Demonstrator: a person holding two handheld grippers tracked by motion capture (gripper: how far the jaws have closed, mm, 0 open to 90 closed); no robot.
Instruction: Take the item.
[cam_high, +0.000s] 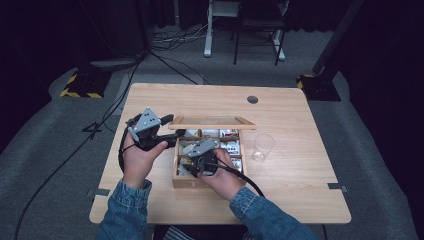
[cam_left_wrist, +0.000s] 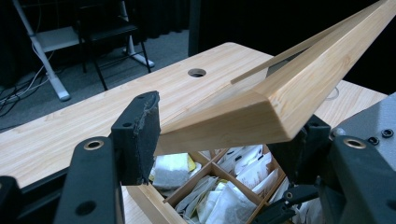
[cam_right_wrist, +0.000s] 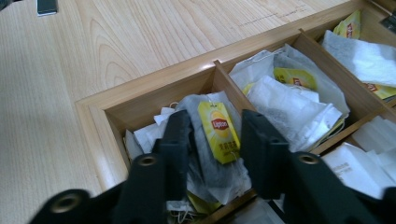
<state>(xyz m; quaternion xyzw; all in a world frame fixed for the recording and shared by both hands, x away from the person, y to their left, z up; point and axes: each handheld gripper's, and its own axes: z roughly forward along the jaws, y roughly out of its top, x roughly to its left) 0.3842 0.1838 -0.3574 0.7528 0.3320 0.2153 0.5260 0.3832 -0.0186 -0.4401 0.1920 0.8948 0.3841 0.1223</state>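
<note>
- The table (cam_high: 300, 195) is filling the middle of the high view, with my box (cam_high: 176, 179) sitting at its centre.
- My left claw (cam_left_wrist: 219, 135) is clamping the lid (cam_left_wrist: 289, 93), holding it tilted up over the box; in the high view the lid (cam_high: 212, 122) is lying just above the box.
- My right claw (cam_right_wrist: 215, 140) is reaching into the box's corner compartment, low centre of its view, jaws apart on either side of a tea bag (cam_right_wrist: 219, 132); I cannot tell if the pads are pressing it.
- A cup (cam_high: 263, 147) is standing just right of the box.
</note>
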